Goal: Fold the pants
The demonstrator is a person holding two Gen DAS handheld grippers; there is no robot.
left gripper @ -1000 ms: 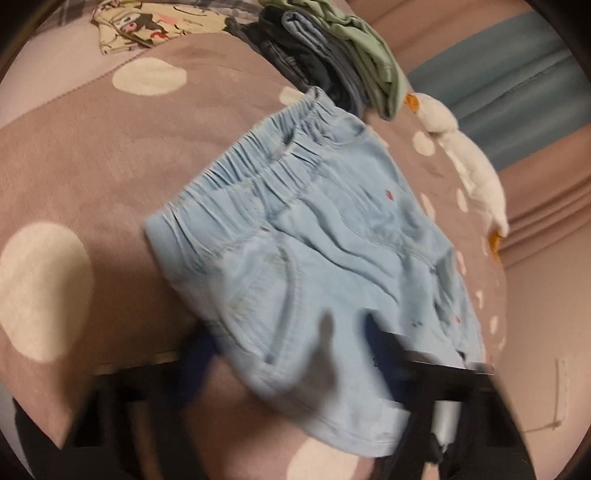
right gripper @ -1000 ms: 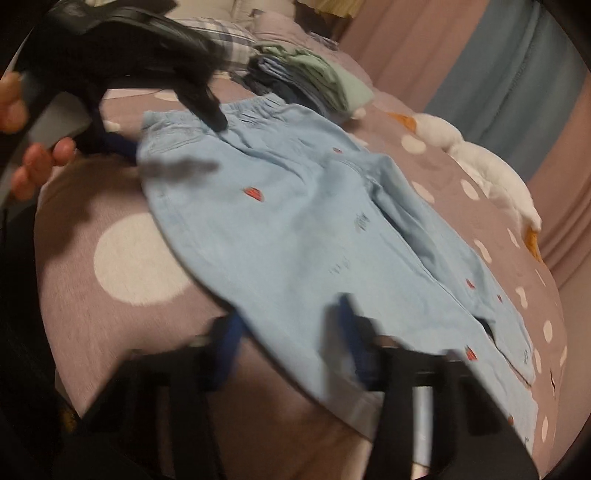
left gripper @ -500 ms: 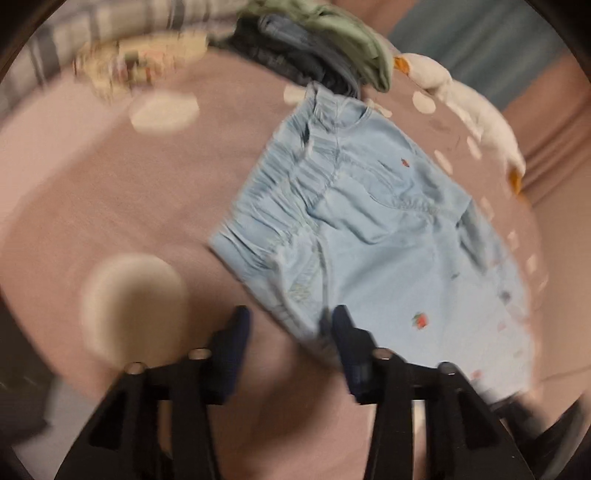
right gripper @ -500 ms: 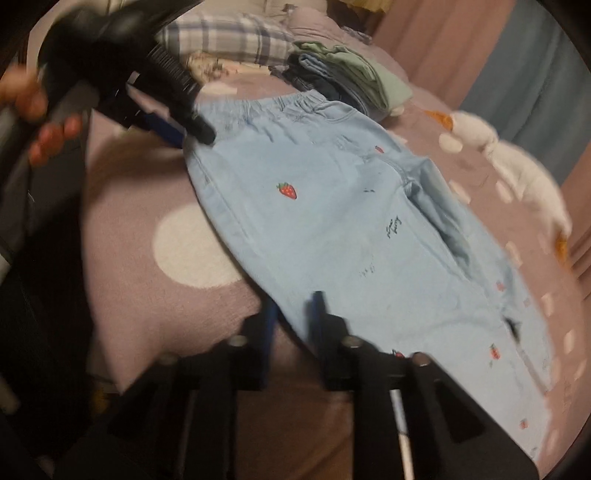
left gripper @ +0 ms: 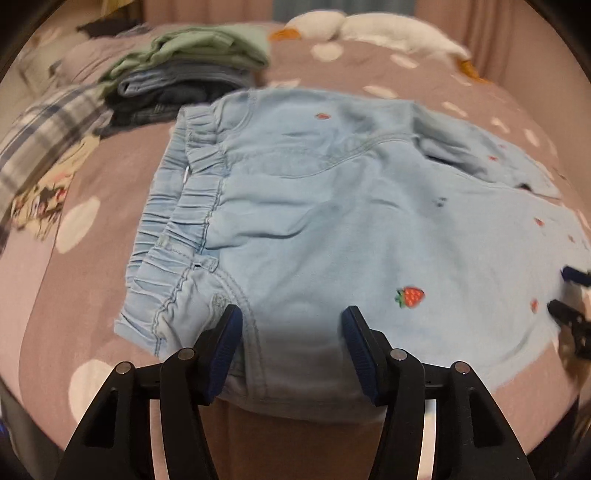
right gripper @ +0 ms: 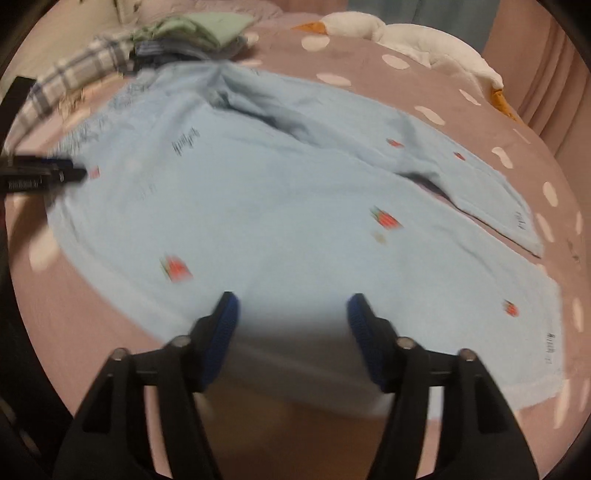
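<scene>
Light blue denim pants (left gripper: 332, 206) with small strawberry prints lie spread flat on a mauve polka-dot bedspread (left gripper: 110, 177), with the elastic waistband (left gripper: 177, 229) at the left. My left gripper (left gripper: 291, 325) is open over the near edge of the pants by the waistband corner. My right gripper (right gripper: 291, 310) is open over the near edge of the leg part (right gripper: 295, 206). The right gripper shows at the right edge of the left wrist view (left gripper: 572, 299). The left gripper shows at the left edge of the right wrist view (right gripper: 44, 173).
A stack of folded clothes (left gripper: 192, 70) sits behind the waistband. A plaid cloth (left gripper: 40, 133) and a printed garment (left gripper: 40, 199) lie at the left. A white goose plush (left gripper: 369, 29) lies along the back by pink curtains (right gripper: 554, 74).
Both grippers have swung round to face the pants from the near edge. The right gripper's jaws have opened wide. The pants now lie flat.
</scene>
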